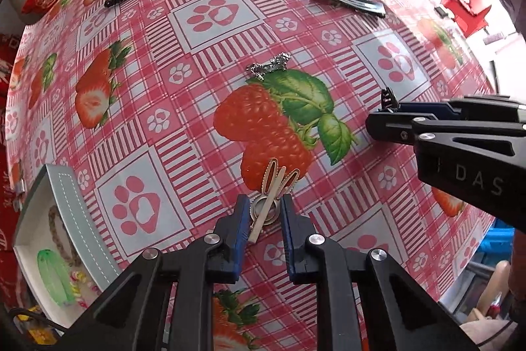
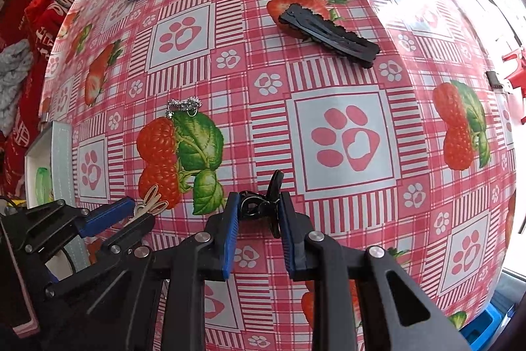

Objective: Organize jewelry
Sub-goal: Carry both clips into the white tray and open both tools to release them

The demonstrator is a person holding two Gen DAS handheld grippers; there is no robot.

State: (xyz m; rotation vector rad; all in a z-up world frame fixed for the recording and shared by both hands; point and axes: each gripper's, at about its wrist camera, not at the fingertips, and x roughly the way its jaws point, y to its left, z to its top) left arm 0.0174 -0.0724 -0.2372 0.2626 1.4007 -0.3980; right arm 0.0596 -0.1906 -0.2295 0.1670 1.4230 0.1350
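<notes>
Two hand-held grippers hung over our glossy red-checked strawberry tablecloth (image 1: 210,12). We had the left gripper (image 1: 263,211) nearly closed around a beige bow-shaped hair clip (image 1: 274,186). Our right gripper (image 2: 258,209) pinched a small black claw clip (image 2: 263,203).

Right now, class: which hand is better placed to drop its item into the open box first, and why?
Left, probably. The left gripper closes around the beige hair clip, and the open box lies just beside it. The right gripper, gripping a small black claw clip, sits farther away.
</notes>
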